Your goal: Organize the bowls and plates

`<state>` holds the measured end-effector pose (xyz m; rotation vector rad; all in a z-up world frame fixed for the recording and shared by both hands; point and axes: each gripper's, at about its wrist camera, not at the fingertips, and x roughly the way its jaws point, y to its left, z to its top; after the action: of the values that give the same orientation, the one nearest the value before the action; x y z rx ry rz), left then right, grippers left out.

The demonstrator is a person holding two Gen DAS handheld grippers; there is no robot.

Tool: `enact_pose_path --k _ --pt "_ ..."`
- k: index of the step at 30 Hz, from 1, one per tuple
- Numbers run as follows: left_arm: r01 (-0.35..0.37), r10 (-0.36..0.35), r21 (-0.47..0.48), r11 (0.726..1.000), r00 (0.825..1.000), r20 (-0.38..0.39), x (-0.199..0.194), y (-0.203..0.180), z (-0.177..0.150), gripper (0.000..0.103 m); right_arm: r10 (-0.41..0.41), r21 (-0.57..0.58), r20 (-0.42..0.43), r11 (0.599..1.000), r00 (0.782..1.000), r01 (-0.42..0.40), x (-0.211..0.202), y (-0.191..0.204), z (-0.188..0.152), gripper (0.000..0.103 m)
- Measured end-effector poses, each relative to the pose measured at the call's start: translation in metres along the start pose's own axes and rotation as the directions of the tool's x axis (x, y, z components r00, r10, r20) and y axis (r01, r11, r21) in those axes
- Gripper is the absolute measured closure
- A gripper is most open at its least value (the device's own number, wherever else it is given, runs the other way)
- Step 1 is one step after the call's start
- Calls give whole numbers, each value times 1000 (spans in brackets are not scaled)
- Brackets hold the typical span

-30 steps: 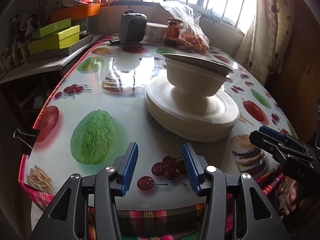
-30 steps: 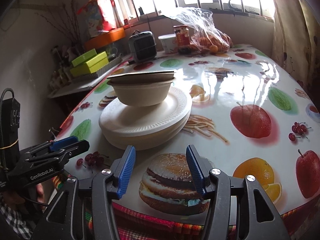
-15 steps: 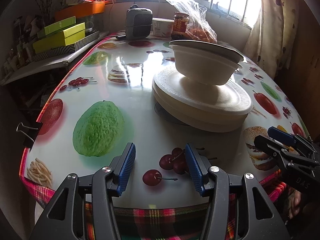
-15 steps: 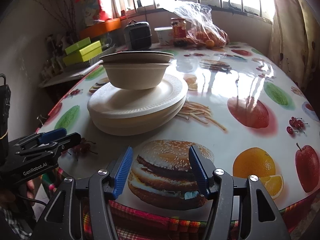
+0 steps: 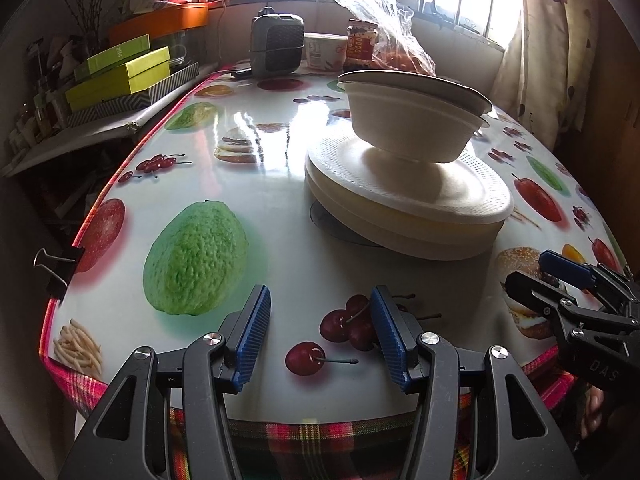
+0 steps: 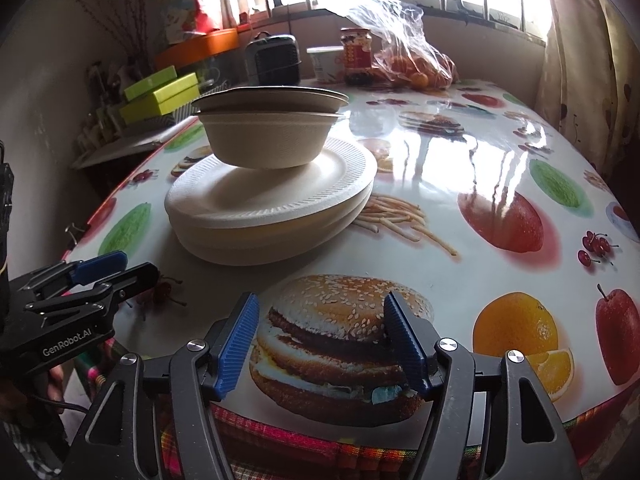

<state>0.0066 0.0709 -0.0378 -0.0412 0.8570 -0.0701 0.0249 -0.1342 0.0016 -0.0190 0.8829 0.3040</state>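
Both our left claw and right claw hang released and empty over the counter's near edge. The bowl, capped by a small plate, sits on the stacked plates mid-counter. We judge them light, stiff, crushable foam, best pinched gently at the rim.

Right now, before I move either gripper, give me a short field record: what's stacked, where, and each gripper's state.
stack base: plates, several piled on the table
on plates: bowls, two nested, upright
on the bowls: nothing visible
left gripper: open, empty, at the table's near edge, short of the stack
right gripper: open, empty, over the burger print, short of the stack
back of table: heater, jar, tub, bag of oranges
contact: neither gripper touches the dishes
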Motion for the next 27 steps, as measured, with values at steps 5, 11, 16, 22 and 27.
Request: enact_pose_path --k 5,11,16,22,27 --pt "-1 1 3 1000 1000 0 1 -1 0 48 -2 0 1 1000 1000 2 0 0 0 36" --pt "-8 8 6 1000 1000 0 1 -1 0 48 -6 0 2 1000 1000 6 0 0 0 34" --pt "-22 22 16 1000 1000 -2 2 -4 0 48 -6 0 3 1000 1000 6 0 1 -1 33" --pt "-25 25 19 1000 1000 -2 1 -4 0 48 -5 0 3 1000 1000 5 0 1 -1 33" --pt "-26 26 18 999 1000 -1 1 -4 0 48 -5 0 3 1000 1000 5 0 1 -1 33"
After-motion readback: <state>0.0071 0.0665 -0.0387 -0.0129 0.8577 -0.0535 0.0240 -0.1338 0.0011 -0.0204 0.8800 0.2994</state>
